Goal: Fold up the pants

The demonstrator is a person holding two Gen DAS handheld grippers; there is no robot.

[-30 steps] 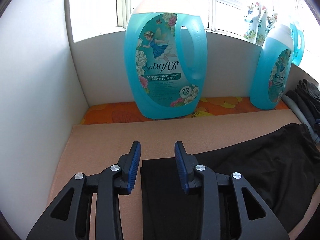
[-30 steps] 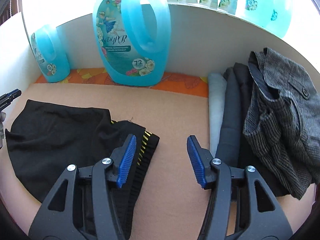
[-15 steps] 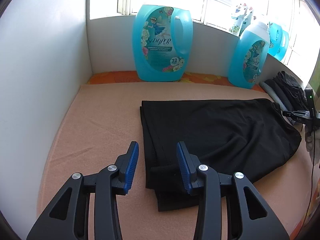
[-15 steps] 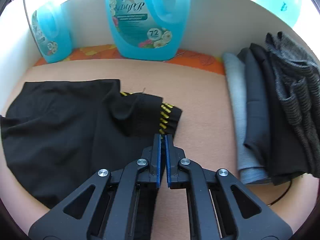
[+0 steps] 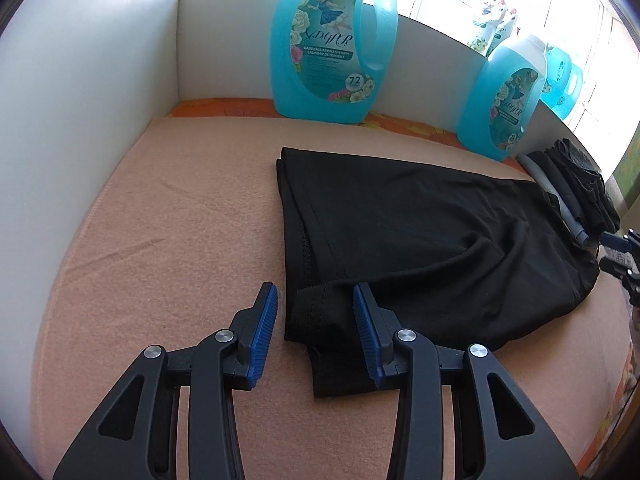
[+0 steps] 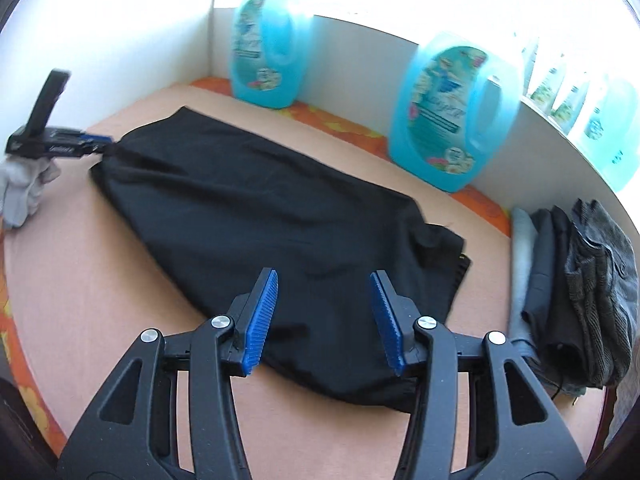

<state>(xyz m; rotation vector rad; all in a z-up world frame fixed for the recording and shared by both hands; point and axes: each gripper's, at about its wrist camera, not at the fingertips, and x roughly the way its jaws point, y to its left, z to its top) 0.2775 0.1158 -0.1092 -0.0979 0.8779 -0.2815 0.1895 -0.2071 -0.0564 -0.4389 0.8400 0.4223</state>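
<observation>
Because the black pants lie spread flat across the peach blanket on the counter, both hem and waist are within reach for a fold. At the near-left hem corner the left claw straddles the cloth, its blue pads not yet pressing. Over the waist end to the right, the right claw has just been opening, nothing gripped. Detergent jugs stand along the far wall, and folded clothes are stacked at the far right, clear of the work.
</observation>
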